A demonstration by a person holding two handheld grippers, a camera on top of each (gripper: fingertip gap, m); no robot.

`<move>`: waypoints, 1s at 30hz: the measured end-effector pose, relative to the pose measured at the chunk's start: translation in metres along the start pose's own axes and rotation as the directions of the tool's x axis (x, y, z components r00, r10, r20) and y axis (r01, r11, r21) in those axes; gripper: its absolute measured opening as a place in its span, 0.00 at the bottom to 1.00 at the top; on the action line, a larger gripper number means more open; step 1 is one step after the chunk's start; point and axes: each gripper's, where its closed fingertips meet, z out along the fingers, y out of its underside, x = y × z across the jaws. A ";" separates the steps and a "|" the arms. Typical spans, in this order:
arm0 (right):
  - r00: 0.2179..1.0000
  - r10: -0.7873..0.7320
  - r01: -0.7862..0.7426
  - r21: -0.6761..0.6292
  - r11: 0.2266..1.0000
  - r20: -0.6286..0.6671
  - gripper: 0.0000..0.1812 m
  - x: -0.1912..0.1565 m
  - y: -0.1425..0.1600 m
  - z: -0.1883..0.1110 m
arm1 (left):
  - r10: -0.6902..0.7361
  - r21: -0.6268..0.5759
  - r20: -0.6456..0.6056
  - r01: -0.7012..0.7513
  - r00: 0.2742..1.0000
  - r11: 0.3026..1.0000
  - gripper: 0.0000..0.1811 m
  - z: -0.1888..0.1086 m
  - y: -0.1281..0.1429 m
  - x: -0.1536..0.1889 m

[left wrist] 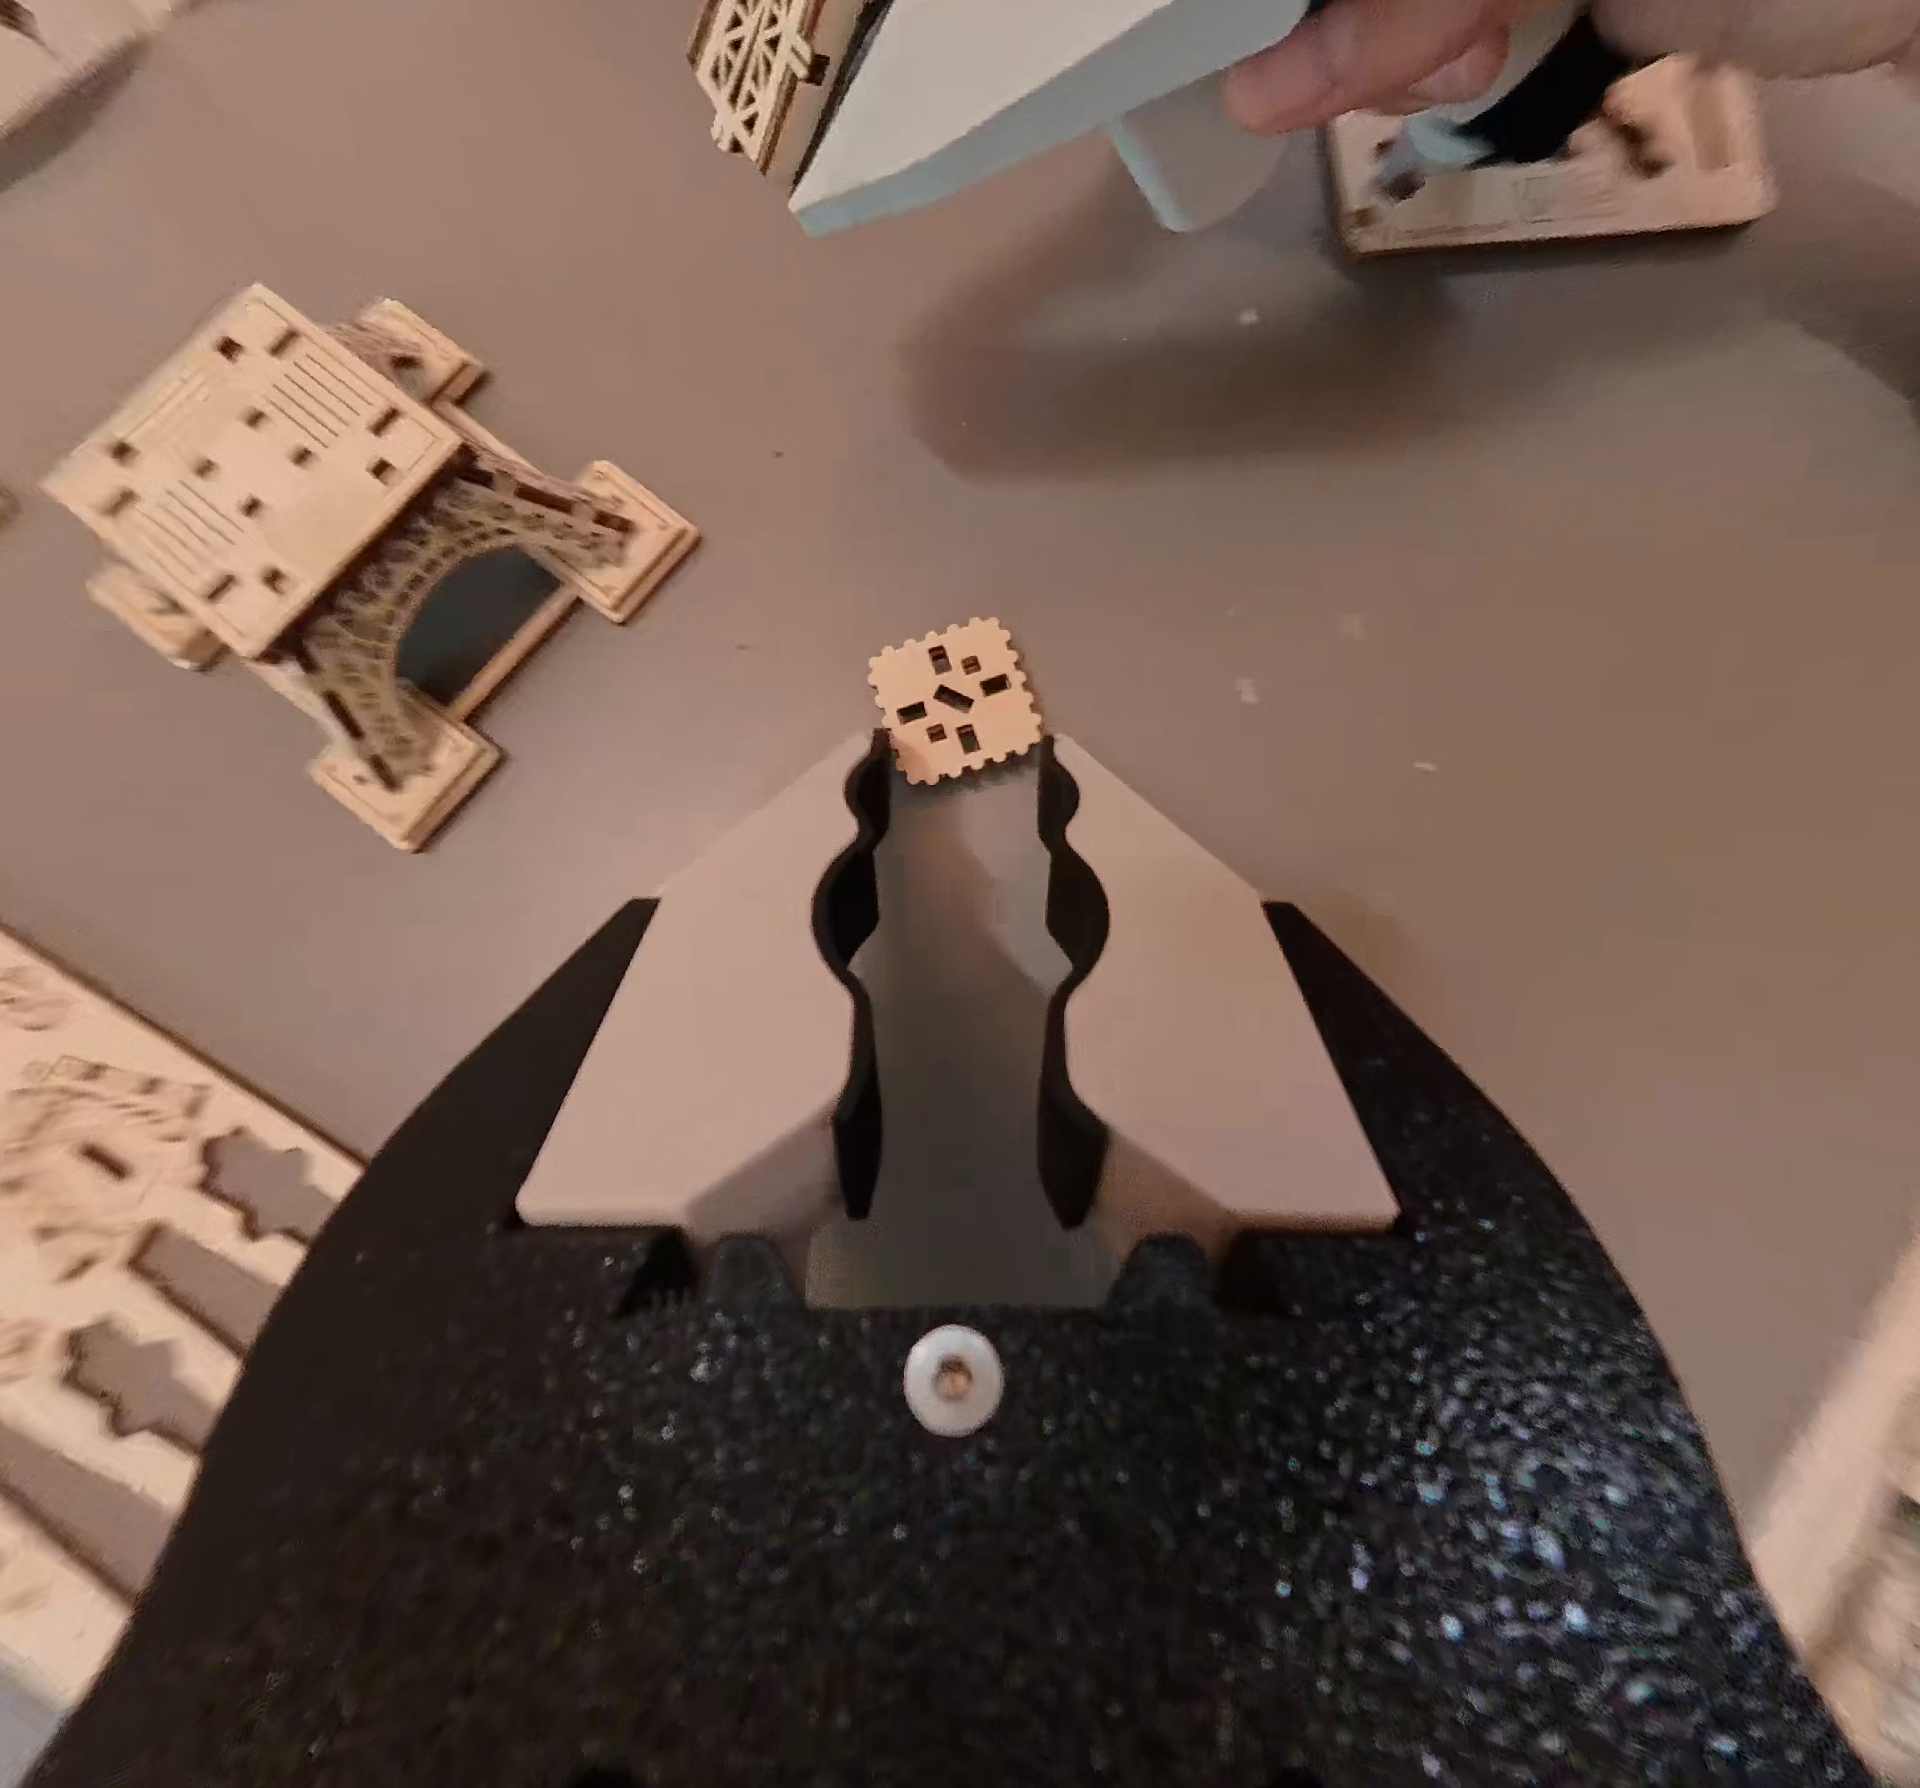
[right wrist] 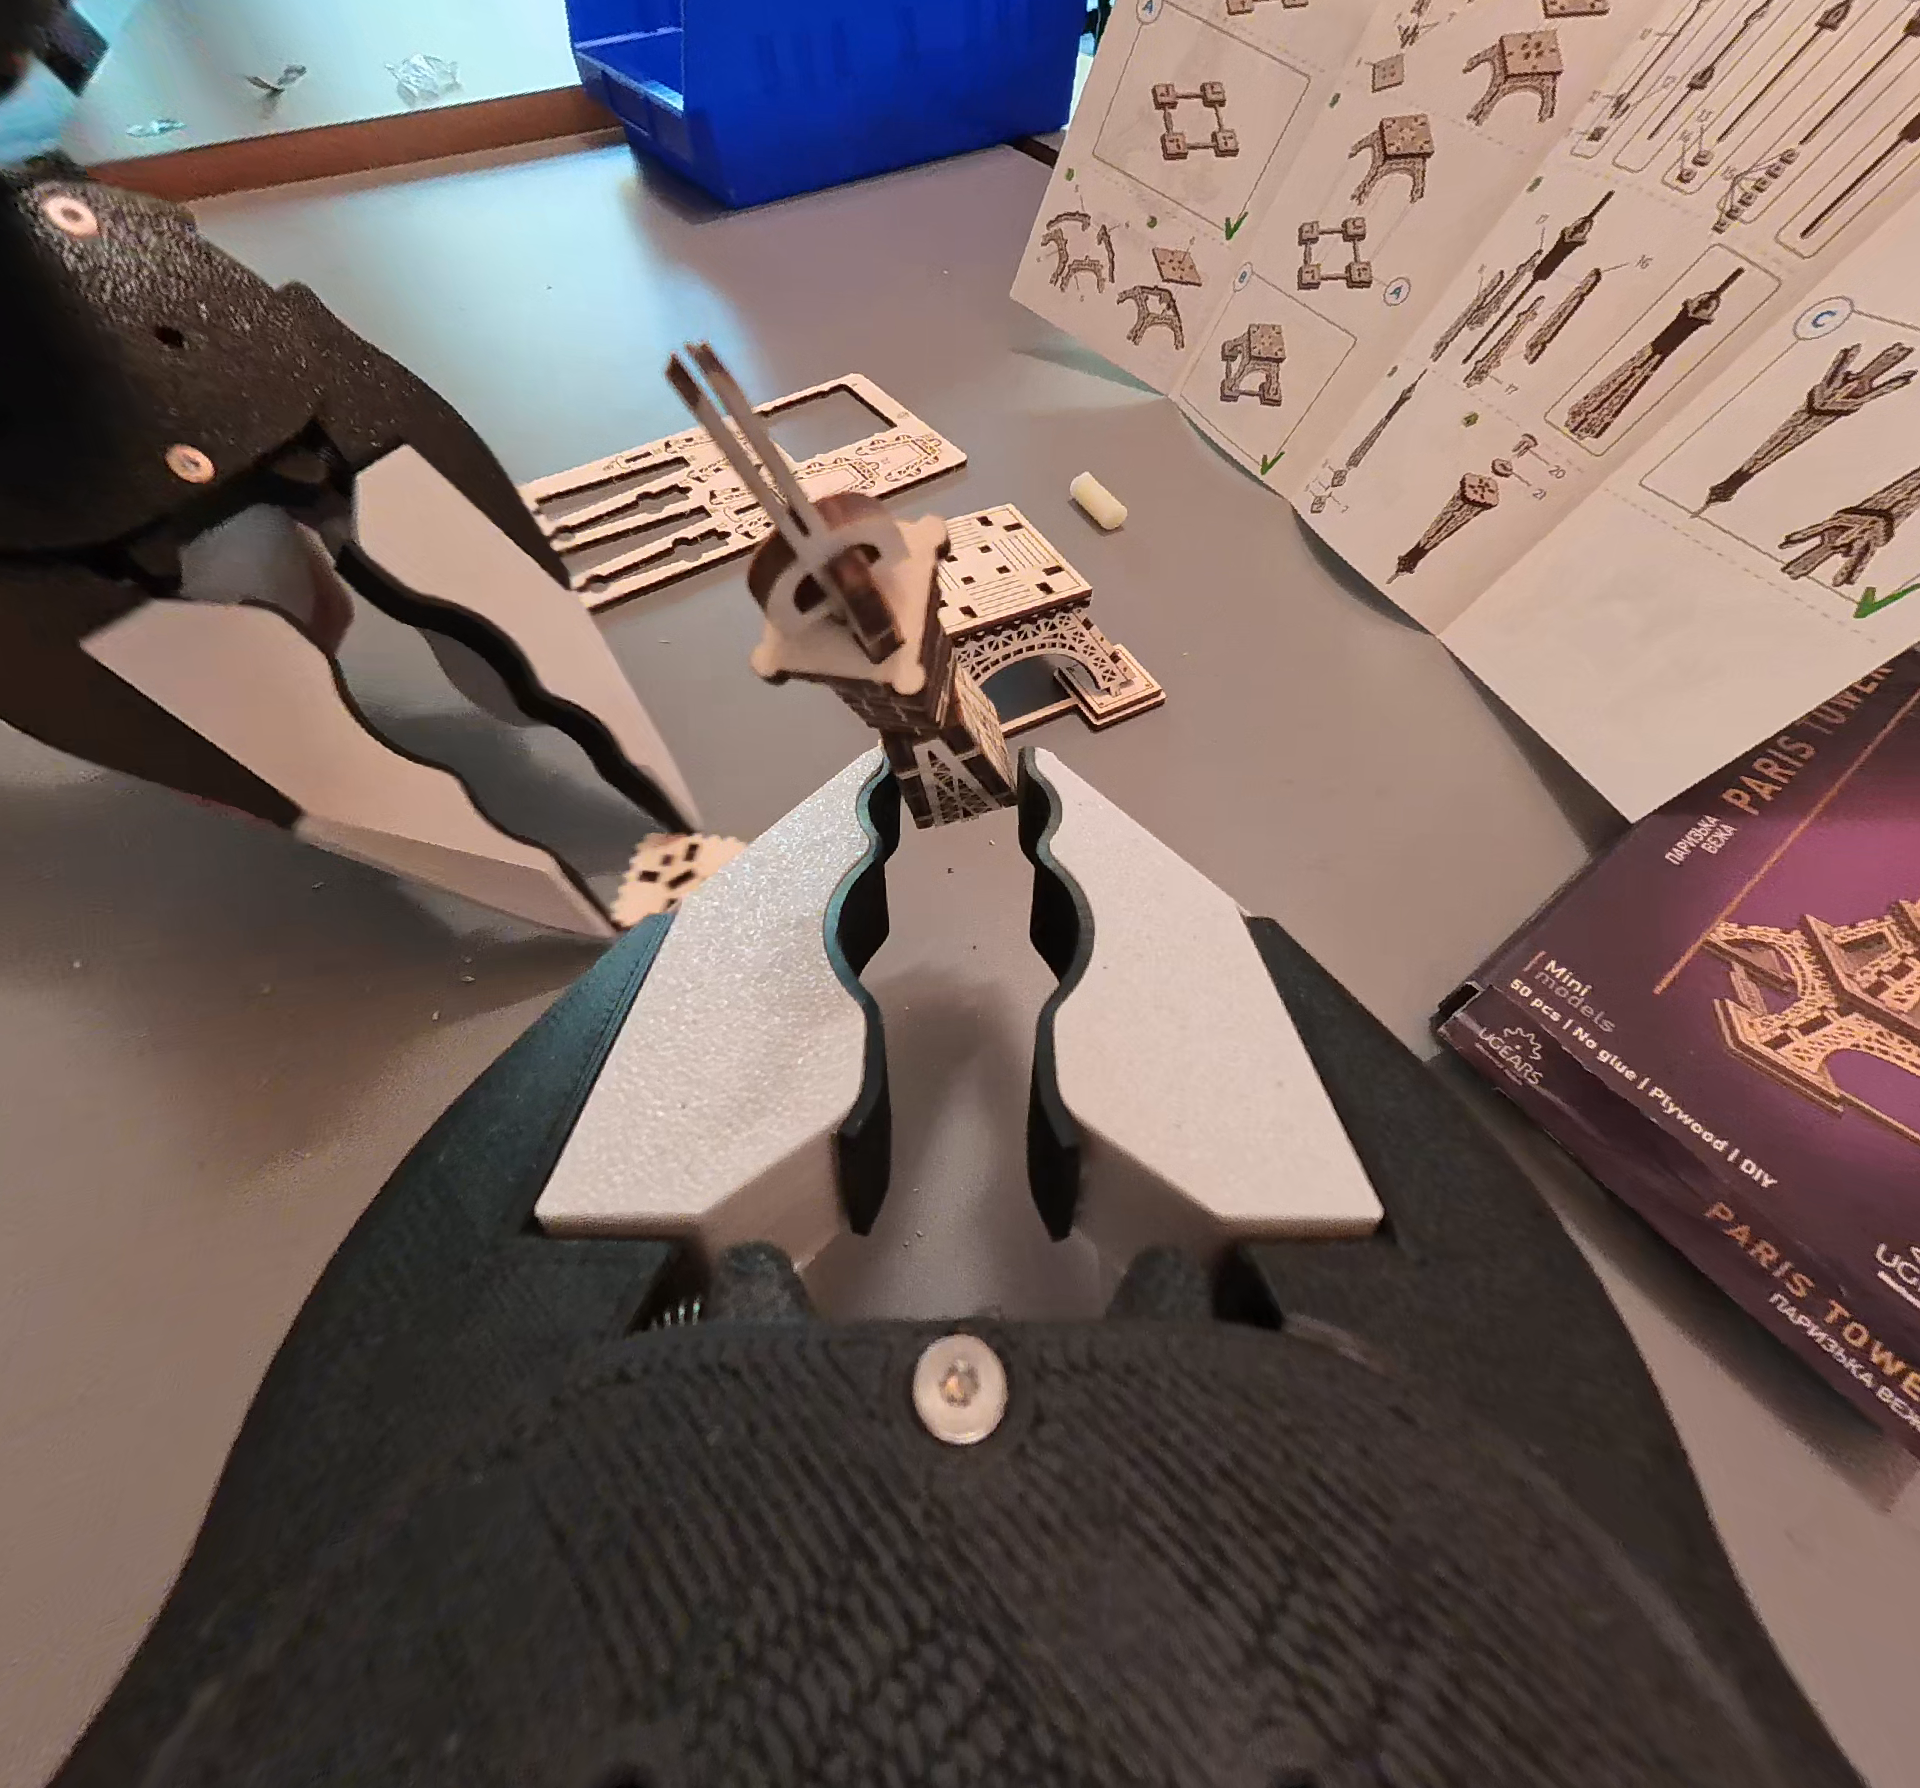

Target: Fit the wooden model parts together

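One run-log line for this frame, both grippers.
left gripper: shut on small square plate | right gripper: shut on tower upper section | tower base: on table, untouched

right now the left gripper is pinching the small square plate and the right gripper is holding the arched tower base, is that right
Not quite. The right gripper holds the slim upper tower section, not the arched tower base, which stands free on the table behind it, as the right wrist view shows. The left gripper does pinch the small square plate.

Print on box (right wrist: pixel 1704 1042), instruction sheet (right wrist: pixel 1507 211)
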 end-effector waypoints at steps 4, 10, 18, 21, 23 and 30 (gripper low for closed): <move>1.000 0.005 -0.005 0.002 1.000 0.002 0.11 0.000 0.000 0.000 | -0.345 -0.037 -0.515 0.382 0.785 0.923 0.15 -0.039 -0.012 0.048; 1.000 -0.010 0.010 -0.014 1.000 0.005 0.11 -0.002 0.002 0.001 | -0.639 -0.257 -0.678 0.697 0.363 0.669 0.15 -0.063 0.002 0.029; 1.000 -0.004 0.004 -0.007 1.000 0.006 0.11 -0.001 0.001 0.000 | -0.788 -0.251 -0.590 0.887 0.177 0.388 0.15 -0.056 0.025 -0.016; 1.000 -0.009 0.009 -0.012 1.000 0.006 0.11 -0.002 0.002 0.001 | -0.801 -0.287 -0.594 0.910 0.076 0.299 0.15 -0.056 0.029 -0.016; 1.000 -0.013 0.013 -0.016 1.000 0.007 0.11 -0.002 0.002 0.001 | -0.833 -0.236 -0.546 0.938 0.088 0.254 0.15 -0.054 0.036 -0.027; 1.000 -0.014 0.014 -0.015 1.000 0.008 0.11 -0.002 0.002 0.001 | -0.835 -0.162 -0.549 0.983 -0.013 0.092 0.15 -0.067 0.047 -0.046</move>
